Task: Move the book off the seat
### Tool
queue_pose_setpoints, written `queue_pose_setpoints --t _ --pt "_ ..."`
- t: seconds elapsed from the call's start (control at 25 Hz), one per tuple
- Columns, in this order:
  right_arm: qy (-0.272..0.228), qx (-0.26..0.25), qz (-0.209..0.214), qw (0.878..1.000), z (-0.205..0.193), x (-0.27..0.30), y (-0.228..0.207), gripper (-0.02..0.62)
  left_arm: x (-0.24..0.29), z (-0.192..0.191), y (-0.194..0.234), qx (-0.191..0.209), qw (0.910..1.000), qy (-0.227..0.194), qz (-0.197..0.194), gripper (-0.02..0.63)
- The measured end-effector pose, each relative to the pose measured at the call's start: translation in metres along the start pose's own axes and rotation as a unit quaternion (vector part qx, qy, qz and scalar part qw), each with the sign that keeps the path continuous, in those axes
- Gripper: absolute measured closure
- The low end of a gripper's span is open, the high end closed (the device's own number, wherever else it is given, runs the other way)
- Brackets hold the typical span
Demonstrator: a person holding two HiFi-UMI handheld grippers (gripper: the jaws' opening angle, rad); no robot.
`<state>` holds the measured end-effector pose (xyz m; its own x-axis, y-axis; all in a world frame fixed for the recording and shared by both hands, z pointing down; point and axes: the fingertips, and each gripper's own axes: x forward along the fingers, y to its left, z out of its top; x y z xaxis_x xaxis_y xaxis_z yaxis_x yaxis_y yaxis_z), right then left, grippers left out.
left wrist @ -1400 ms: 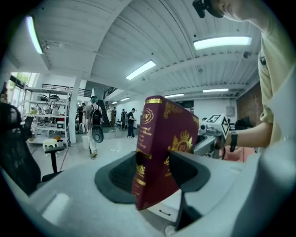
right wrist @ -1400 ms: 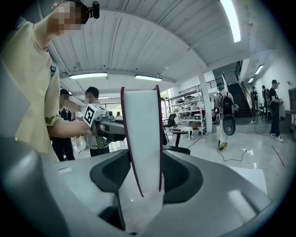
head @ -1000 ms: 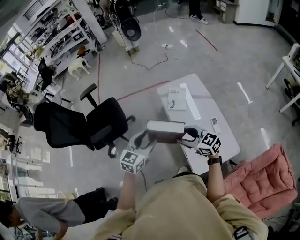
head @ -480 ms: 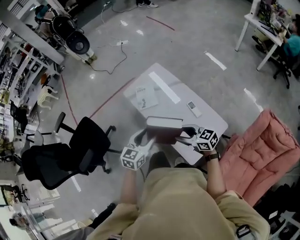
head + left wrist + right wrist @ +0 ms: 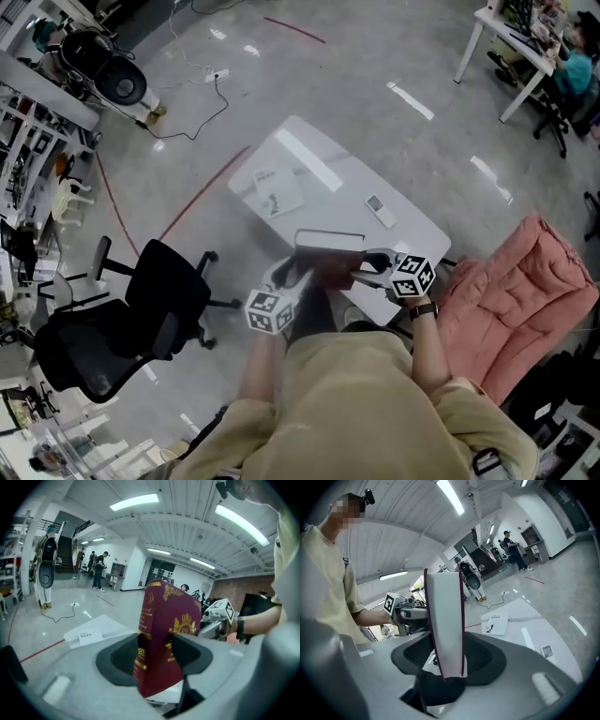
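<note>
A thick book with a burgundy cover (image 5: 330,265) and white page edges hangs in the air between my two grippers, over the near edge of a white table (image 5: 319,159). My left gripper (image 5: 292,273) is shut on the book's left end, and in the left gripper view the gold-printed cover (image 5: 165,630) stands upright between the jaws. My right gripper (image 5: 368,263) is shut on the right end. There the white page block (image 5: 445,620) fills the gap between the jaws. The black office chair (image 5: 155,309) stands to the left, its seat bare.
On the table lie a white booklet (image 5: 273,190) and a small remote-like device (image 5: 379,211). A pink padded lounge chair (image 5: 511,300) stands at the right. A cable and a speaker-like machine (image 5: 112,80) are on the floor beyond. People stand far off in the hall.
The view has swung from the office chair toward the table. The book stays gripped at both ends and now hangs over the table's near edge. The chair has slid to the left of view.
</note>
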<state>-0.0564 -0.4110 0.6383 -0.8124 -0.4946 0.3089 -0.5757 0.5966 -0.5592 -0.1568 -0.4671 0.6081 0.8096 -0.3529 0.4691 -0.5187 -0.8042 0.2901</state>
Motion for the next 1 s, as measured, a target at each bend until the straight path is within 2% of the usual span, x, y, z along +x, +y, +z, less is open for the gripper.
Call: queue_pose_setpoints --t 0.12,0.44,0.8,1.0 --pt "0.007 0.011 0.008 1.0 0.017 0.035 -0.014 0.382 -0.002 0.005 0.04 -0.019 0.9997 -0.002 0.015 0.394" --pt "0.041 0.052 0.029 0.997 0.061 0.141 -0.066 0.382 0.001 0.003 0.164 -0.115 0.9915 -0.011 0.059 0.393" --pt "0.064 0.12 0.017 0.991 0.085 0.258 -0.153 0.382 0.043 -0.011 0.308 -0.183 0.9808 -0.003 0.068 0.393" --pt "0.064 0.176 -0.011 0.982 0.079 0.304 -0.214 0.382 0.086 -0.035 0.372 -0.223 0.9719 0.005 0.074 0.393"
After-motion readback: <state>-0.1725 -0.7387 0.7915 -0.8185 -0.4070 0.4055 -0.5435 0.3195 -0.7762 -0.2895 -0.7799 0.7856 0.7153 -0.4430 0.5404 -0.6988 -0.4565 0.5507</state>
